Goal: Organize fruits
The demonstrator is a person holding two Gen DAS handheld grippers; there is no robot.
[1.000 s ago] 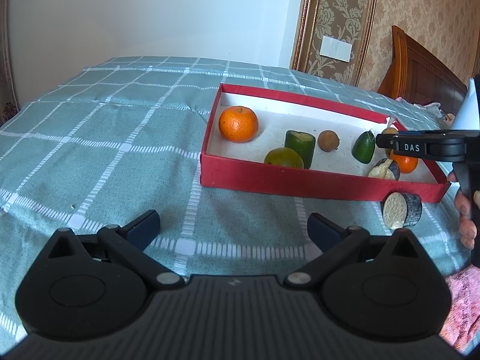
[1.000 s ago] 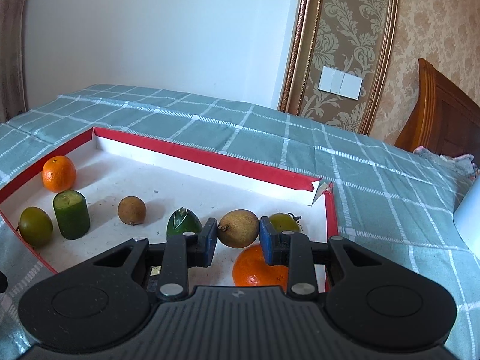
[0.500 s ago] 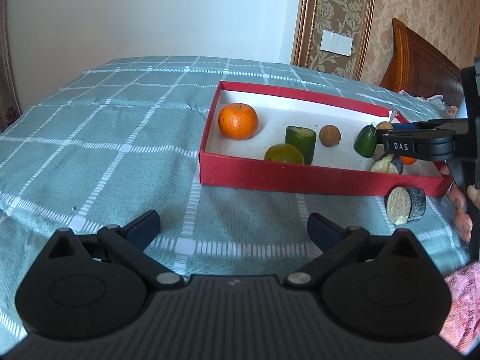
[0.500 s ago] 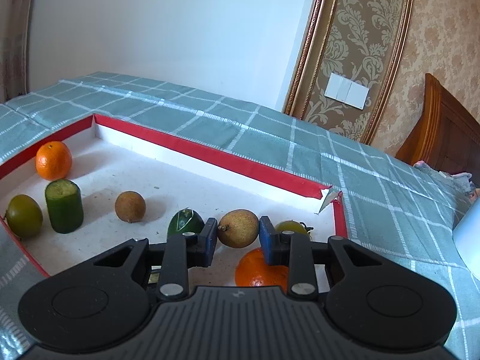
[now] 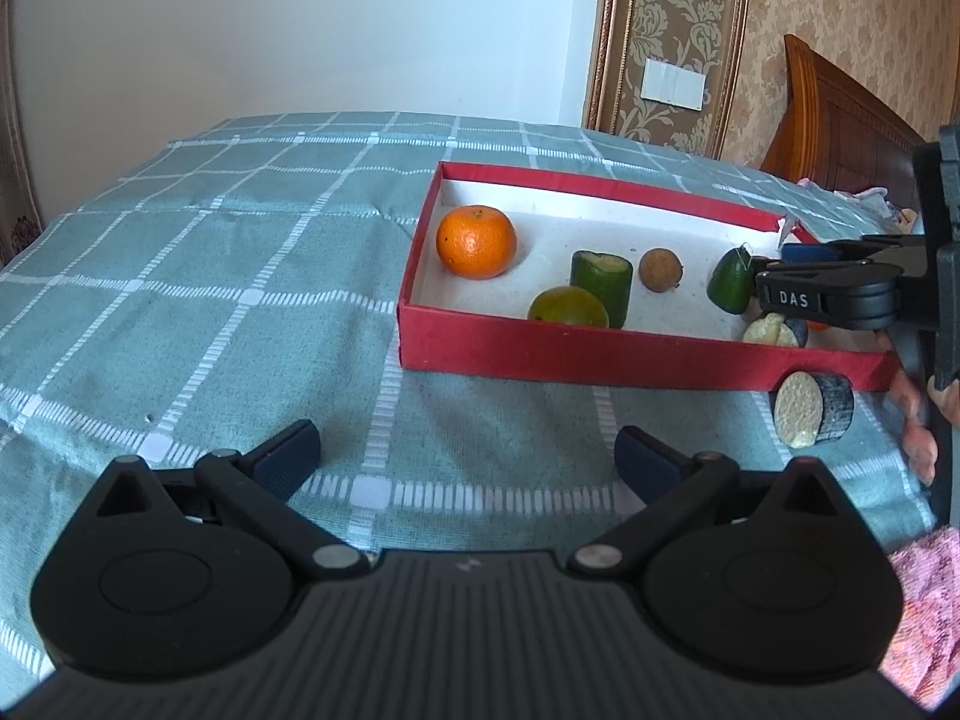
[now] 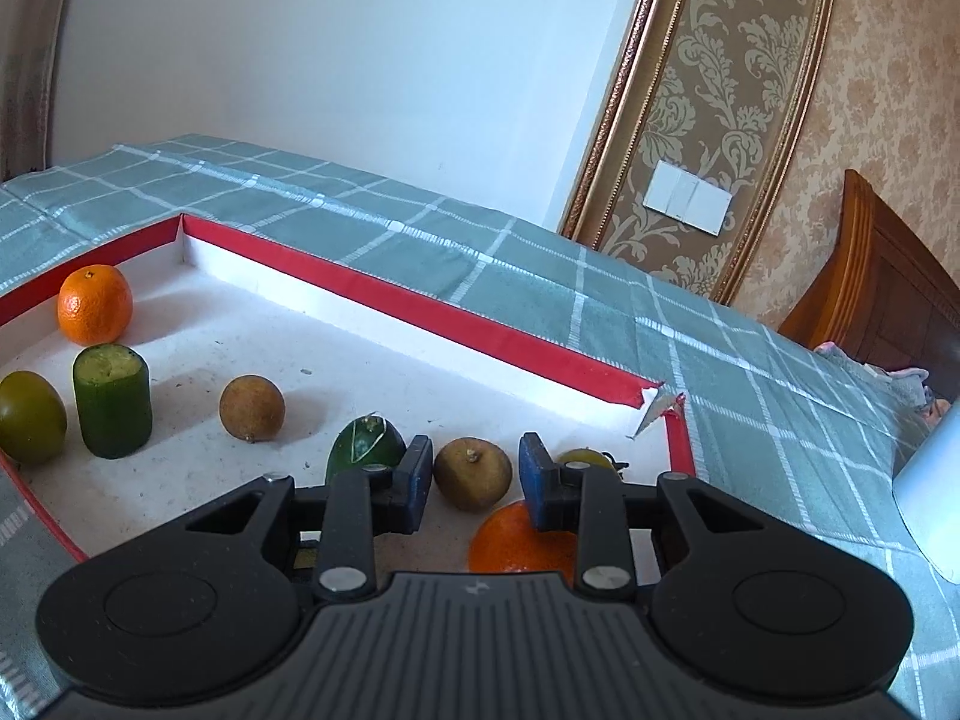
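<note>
Left gripper point(image 5: 467, 450) hovers over the checked bedspread point(image 5: 210, 276), fingers wide, nothing between them. Red box point(image 5: 600, 354) at its 1 o'clock holds an orange point(image 5: 476, 241), green citrus point(image 5: 568, 306), cucumber chunk point(image 5: 601, 278), brown longan point(image 5: 660, 268) and dark green fruit point(image 5: 731, 284). Eggplant slice point(image 5: 813, 409) lies on the bedspread just outside the box's near wall, at 3 o'clock. Right gripper point(image 6: 475, 476) is inside the box, fingers narrow but opening; second longan point(image 6: 473, 473) sits between them, pads just clear of it. Another orange point(image 6: 516, 543) lies under the right finger.
</note>
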